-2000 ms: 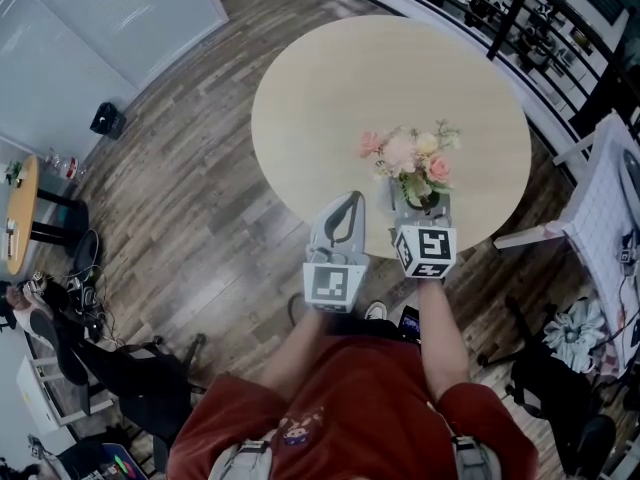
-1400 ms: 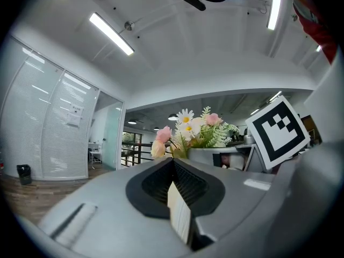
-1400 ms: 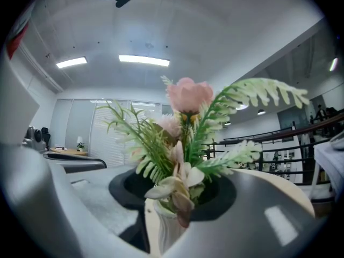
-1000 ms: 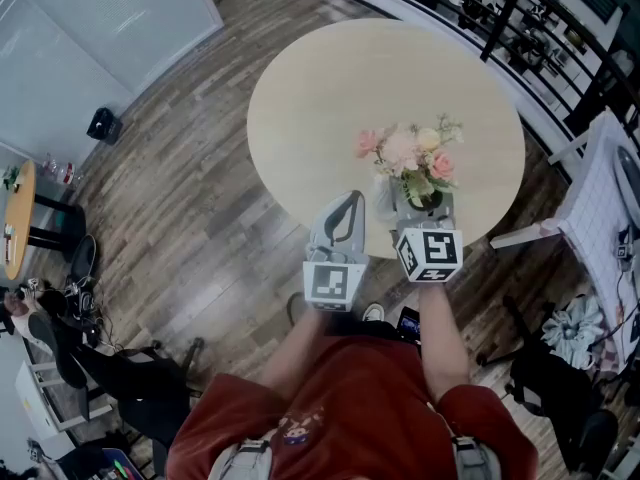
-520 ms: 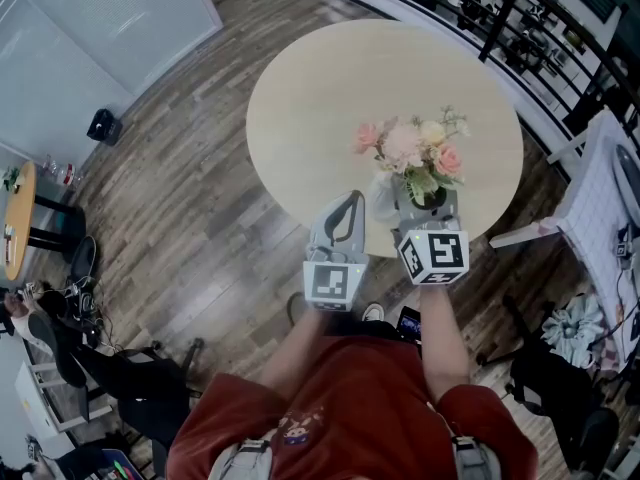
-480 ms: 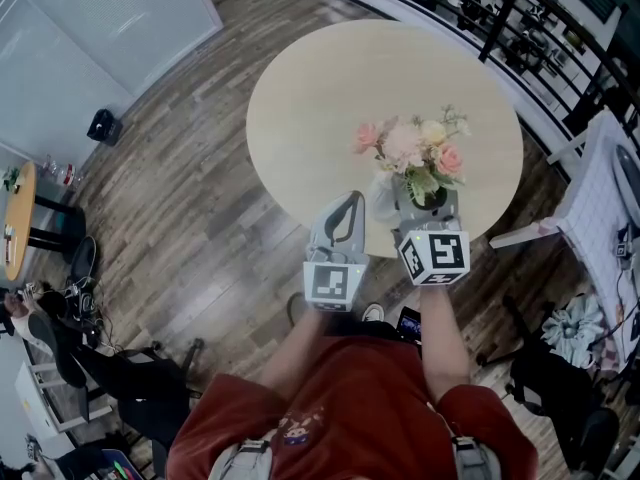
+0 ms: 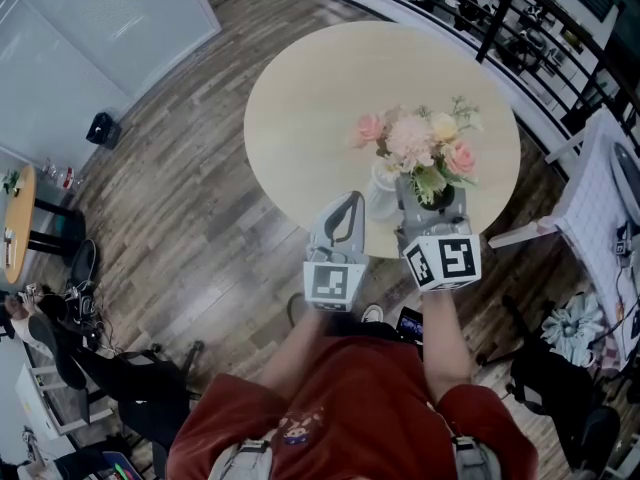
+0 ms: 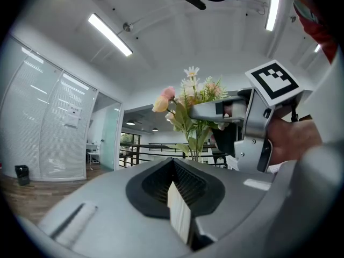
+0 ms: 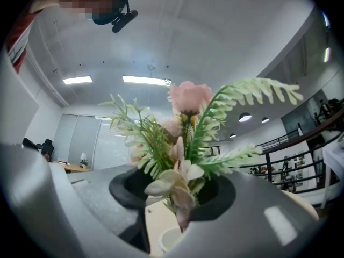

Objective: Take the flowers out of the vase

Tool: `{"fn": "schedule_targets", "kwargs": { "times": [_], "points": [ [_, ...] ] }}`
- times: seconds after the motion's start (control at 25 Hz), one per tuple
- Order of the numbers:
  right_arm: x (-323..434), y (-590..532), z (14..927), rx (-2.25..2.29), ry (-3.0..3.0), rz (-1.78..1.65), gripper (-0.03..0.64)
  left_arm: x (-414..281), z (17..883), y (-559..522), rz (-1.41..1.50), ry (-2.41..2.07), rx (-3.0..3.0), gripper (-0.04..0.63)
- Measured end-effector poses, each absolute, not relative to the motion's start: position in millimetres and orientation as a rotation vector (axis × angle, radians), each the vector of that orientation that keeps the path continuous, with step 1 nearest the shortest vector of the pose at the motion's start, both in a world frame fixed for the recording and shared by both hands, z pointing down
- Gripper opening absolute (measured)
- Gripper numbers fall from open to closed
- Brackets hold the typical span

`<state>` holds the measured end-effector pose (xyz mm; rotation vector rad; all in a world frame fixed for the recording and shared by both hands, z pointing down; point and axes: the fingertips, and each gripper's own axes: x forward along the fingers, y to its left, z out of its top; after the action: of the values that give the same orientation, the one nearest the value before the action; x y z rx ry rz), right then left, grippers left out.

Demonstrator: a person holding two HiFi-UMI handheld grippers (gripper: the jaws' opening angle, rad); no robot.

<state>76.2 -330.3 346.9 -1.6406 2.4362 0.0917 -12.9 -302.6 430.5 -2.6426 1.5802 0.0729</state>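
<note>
A bunch of pink, cream and yellow flowers point(image 7: 420, 148) with green fronds hangs above the round table point(image 7: 320, 88). My right gripper point(image 7: 430, 200) is shut on the stems just below the blooms. In the right gripper view the flowers point(image 9: 188, 122) fill the gap between the jaws, and the white vase's rim point(image 9: 167, 239) shows below them. The vase point(image 7: 383, 190) stands on the table near its front edge, just left of the stems. My left gripper point(image 7: 348, 203) is held level at the table's edge, shut and holding nothing; its own view shows the flowers point(image 8: 188, 98) ahead.
A white chair point(image 7: 600, 208) stands close to the table's right side. A black railing point(image 7: 500, 8) runs along the back right. A small round side table point(image 7: 15, 218) and a black box point(image 7: 100, 128) are on the wooden floor at left.
My right gripper has risen with the flowers, so the blooms look larger and the vase now shows apart from the stems. The left gripper has stayed where it was.
</note>
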Motion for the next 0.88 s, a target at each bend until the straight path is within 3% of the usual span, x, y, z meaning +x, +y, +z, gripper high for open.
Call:
{"fn": "schedule_targets", "kwargs": {
  "times": [0.88],
  "points": [
    [111, -279, 235, -1.576, 2.225, 0.378, 0.176, 8, 423, -307, 0.085, 1.517, -2.660, 0.005]
  ]
}}
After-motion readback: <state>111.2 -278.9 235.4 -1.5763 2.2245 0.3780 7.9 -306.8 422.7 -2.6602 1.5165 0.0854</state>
